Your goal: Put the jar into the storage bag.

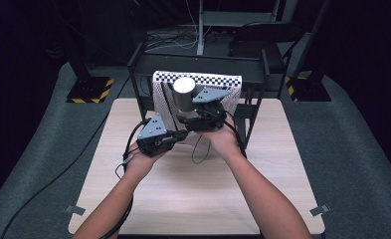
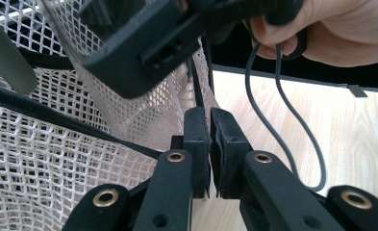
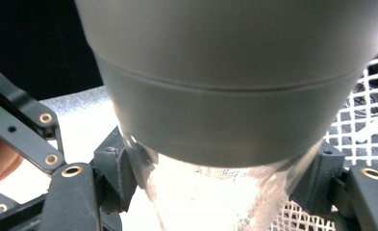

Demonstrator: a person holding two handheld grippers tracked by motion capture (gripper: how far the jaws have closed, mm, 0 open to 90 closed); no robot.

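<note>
High view, table: a light wooden table (image 1: 193, 199) was seen on a grey floor, with a black metal rack (image 1: 198, 62) at its far edge.
High view, mesh bag: a white mesh bag (image 1: 163, 102) with a checkered band on top was hung from the rack, over the far part of the table.
High view, bottle: a clear bottle with a grey cap (image 1: 184, 89) was held upright in front of the bag.
High view, grippers: the left gripper (image 1: 180, 134) was placed low at the edge of the bag, and the right gripper (image 1: 190, 117) just beside it, at the bottle.
Left gripper view, jaws: the jaws were closed almost fully, and a fold of the mesh bag (image 2: 56, 159) with its black zipper was pinched between them.
Left gripper view, other hand: the person's right hand (image 2: 340, 29) was seen above, with a black cable hanging down.
Right gripper view, jaws: the jaws were spread wide and pressed on both sides of the clear body of the bottle (image 3: 225, 96), just under its grey cap.
Right gripper view, background: the mesh was seen through and behind the bottle.
</note>
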